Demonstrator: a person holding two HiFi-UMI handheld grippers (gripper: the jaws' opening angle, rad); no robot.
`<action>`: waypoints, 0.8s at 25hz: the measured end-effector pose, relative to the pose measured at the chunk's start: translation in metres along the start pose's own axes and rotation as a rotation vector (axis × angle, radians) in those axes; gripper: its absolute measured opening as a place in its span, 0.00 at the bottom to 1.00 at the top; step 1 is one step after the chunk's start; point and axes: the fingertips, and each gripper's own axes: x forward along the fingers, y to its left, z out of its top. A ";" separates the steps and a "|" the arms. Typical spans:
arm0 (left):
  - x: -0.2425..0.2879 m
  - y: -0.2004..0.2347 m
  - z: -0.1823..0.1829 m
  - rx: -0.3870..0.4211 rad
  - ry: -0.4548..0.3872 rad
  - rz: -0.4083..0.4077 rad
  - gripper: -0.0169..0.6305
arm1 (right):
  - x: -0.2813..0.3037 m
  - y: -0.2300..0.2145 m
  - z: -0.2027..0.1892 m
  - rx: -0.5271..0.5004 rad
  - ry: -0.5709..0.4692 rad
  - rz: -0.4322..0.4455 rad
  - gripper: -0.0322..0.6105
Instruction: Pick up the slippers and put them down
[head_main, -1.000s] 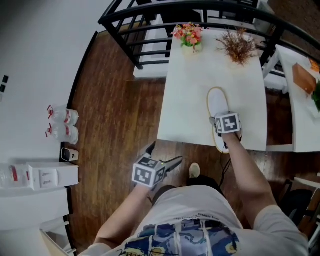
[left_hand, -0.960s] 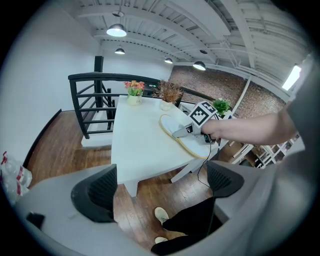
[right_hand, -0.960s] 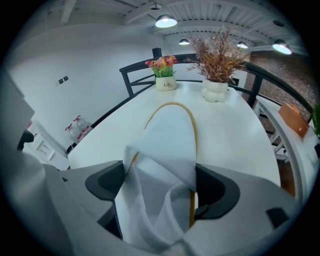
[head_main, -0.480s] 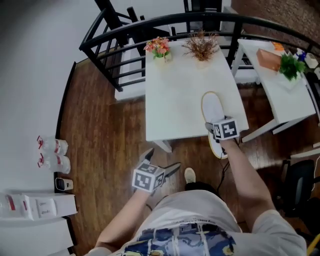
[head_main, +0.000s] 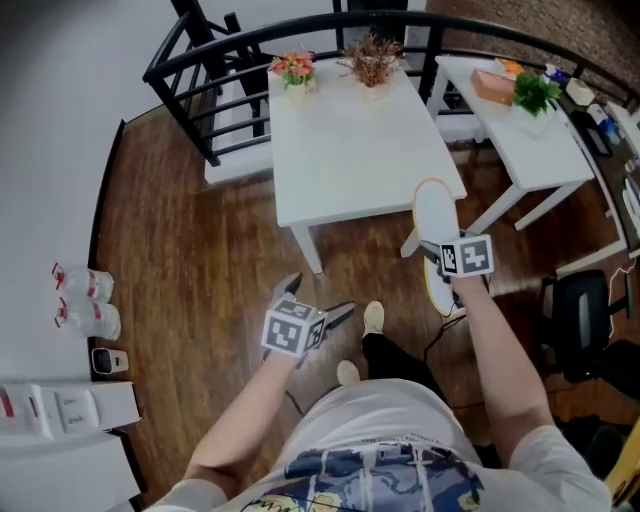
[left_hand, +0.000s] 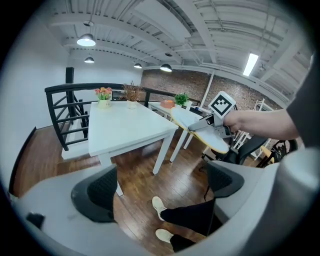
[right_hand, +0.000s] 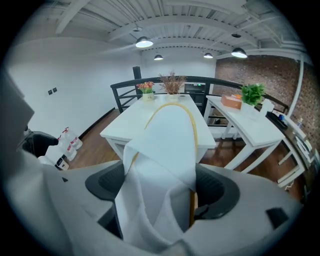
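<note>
A white slipper (head_main: 434, 222) with a yellow sole hangs in the air just off the front right corner of the white table (head_main: 340, 150), over the wooden floor. My right gripper (head_main: 436, 252) is shut on its heel end; in the right gripper view the slipper (right_hand: 169, 140) fills the gap between the jaws and points toward the table (right_hand: 125, 127). My left gripper (head_main: 318, 300) is open and holds nothing, low above the floor by the person's feet. The left gripper view shows the left gripper (left_hand: 160, 187) open, with the held slipper (left_hand: 202, 134) at upper right.
A second white table (head_main: 545, 165) at the right carries a green plant (head_main: 530, 90) and an orange box (head_main: 494, 86). Flowers (head_main: 293, 68) and a dried plant (head_main: 372, 60) stand at the first table's far edge, before a black railing (head_main: 200, 60). Bottles (head_main: 80, 300) stand left; a black chair (head_main: 580, 320) right.
The right gripper has lifted the slipper from the table's front edge and carried it off past the table's corner. The left gripper has stayed open and low.
</note>
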 end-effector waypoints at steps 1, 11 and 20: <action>0.000 -0.005 -0.004 -0.002 0.003 -0.007 0.89 | -0.008 -0.003 -0.010 0.007 0.007 -0.009 0.71; 0.034 -0.055 -0.016 0.029 0.060 -0.078 0.88 | -0.019 -0.060 -0.086 0.089 0.055 -0.052 0.71; 0.175 -0.071 -0.014 0.031 0.224 -0.066 0.88 | 0.103 -0.166 -0.142 0.182 0.122 -0.021 0.71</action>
